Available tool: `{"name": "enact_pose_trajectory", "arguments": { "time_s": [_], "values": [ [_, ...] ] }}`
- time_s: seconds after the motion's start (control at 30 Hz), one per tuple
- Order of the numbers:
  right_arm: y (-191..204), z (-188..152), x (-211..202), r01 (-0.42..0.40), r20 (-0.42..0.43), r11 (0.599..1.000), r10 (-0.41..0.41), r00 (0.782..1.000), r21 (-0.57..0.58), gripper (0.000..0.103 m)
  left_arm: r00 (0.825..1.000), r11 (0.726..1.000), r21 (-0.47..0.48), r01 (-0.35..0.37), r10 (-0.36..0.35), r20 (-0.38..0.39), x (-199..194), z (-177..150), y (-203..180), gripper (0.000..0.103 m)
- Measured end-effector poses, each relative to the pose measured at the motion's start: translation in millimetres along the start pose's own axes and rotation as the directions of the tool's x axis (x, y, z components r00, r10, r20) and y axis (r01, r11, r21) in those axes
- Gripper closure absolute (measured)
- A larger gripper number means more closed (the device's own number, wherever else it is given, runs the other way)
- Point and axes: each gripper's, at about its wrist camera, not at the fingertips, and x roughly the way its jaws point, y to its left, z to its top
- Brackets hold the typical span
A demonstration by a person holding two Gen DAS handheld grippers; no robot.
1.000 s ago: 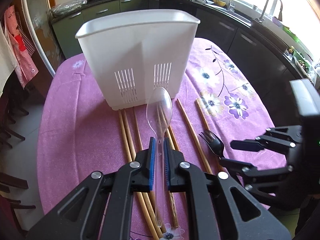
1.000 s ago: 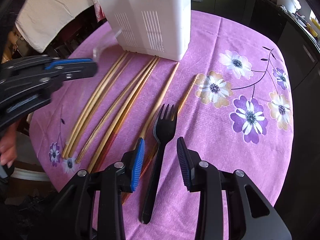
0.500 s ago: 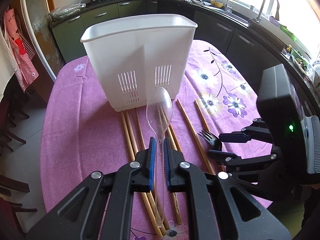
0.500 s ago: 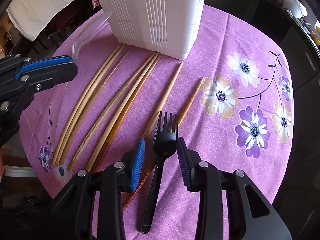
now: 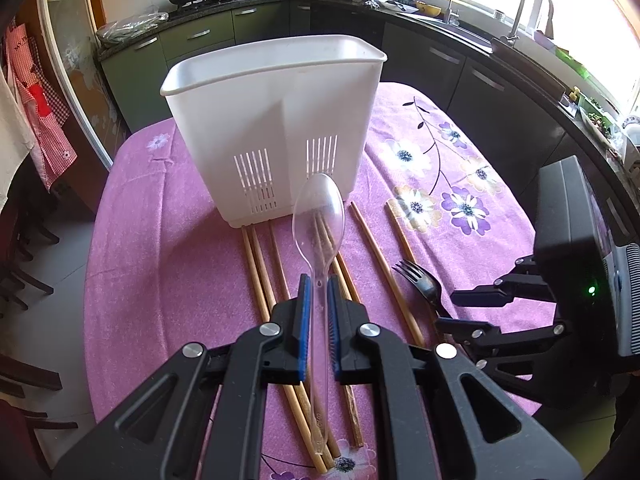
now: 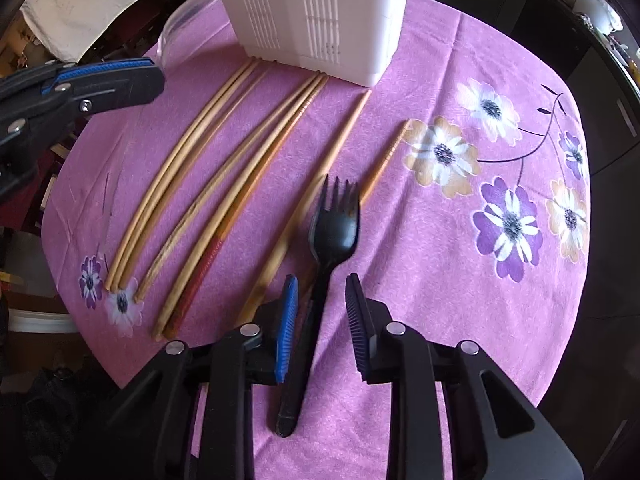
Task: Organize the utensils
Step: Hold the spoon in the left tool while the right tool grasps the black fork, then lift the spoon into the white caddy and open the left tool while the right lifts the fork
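My left gripper (image 5: 317,292) is shut on a clear plastic spoon (image 5: 320,220), bowl pointing forward, held above the table in front of the white utensil holder (image 5: 276,128). The holder also shows in the right wrist view (image 6: 320,12). My right gripper (image 6: 320,304) is open, its fingers on either side of the handle of a black plastic fork (image 6: 334,228) that lies on the purple cloth. The fork also shows in the left wrist view (image 5: 420,280). Several wooden chopsticks (image 6: 224,176) lie in a row between the fork and the holder.
The round table has a purple flowered cloth (image 6: 500,220); its edge is close behind both grippers. Dark kitchen cabinets (image 5: 480,80) and a sink curve round the far right. Chairs (image 5: 24,280) stand at the left.
My right gripper has moved forward and down over the fork, so its fingers now straddle the handle. My left gripper has pulled back slightly from the holder, still holding the spoon.
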Motion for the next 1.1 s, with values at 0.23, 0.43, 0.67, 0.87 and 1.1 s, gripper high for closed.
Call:
{"name": "enact_pose_trajectory", "arguments": {
  "time_s": [0.23,0.43,0.67,0.87,1.1],
  "values": [
    [-9,-9,0,0.001,-0.012,1.0,-0.001,1.0,-0.008,0.081,1.0,1.0,0.005,-0.003,0.003,0.002,-1,1,-2,0.095],
    [1,-16,9,0.033,-0.022,0.999,-0.034,0.999,-0.038,0.081,1.0,1.0,0.013,-0.005,0.004,0.004,-2,0,-5,0.095],
    [9,-13,8,0.07,0.039,0.997,-0.069,0.997,-0.026,0.094,1.0,1.0,0.013,0.005,-0.006,0.028,-11,-1,-3,0.095],
    [-7,-32,-28,-0.044,0.193,0.997,0.03,0.981,0.067,0.094,0.987,0.996,0.008,0.087,-0.087,0.134,-56,9,2,0.095],
    [-12,-53,-65,-0.221,0.397,0.968,0.159,0.904,0.115,0.094,0.892,0.997,-0.002,0.081,-0.072,0.446,-134,60,23,0.095]
  ]
}}
